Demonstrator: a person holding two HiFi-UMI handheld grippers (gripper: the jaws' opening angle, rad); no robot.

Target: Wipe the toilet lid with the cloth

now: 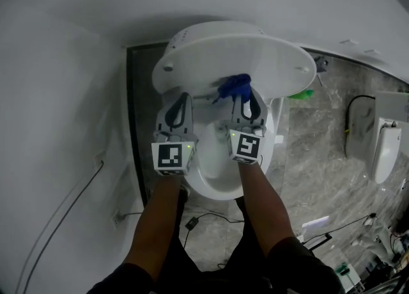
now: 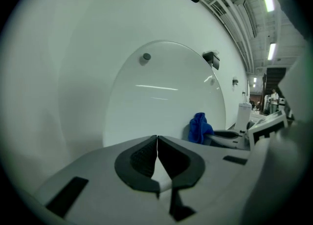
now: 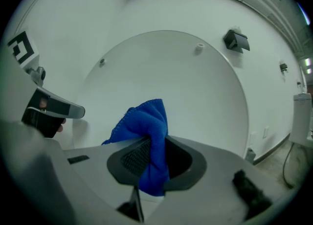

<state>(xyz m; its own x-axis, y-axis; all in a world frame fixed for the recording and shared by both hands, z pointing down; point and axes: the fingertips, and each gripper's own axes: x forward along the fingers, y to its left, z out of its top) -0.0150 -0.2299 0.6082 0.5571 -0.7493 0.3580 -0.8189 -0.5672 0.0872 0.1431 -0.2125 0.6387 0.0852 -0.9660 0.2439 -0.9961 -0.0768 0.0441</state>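
Marble-floored bathroom: wiping seems barely begun; right gripper (image 1: 241, 99) grips the blue cloth (image 1: 234, 86) near the raised toilet lid (image 1: 255, 53), left gripper (image 1: 183, 100) clenched empty

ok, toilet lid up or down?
Up. The toilet lid stands raised behind the bowl; its underside faces both gripper views.

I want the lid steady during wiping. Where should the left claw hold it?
Probably the thin left rim of the lid, from the left: it stands raised, edge free, and the cloth in the right claw faces its middle. Open the shut left claw first.
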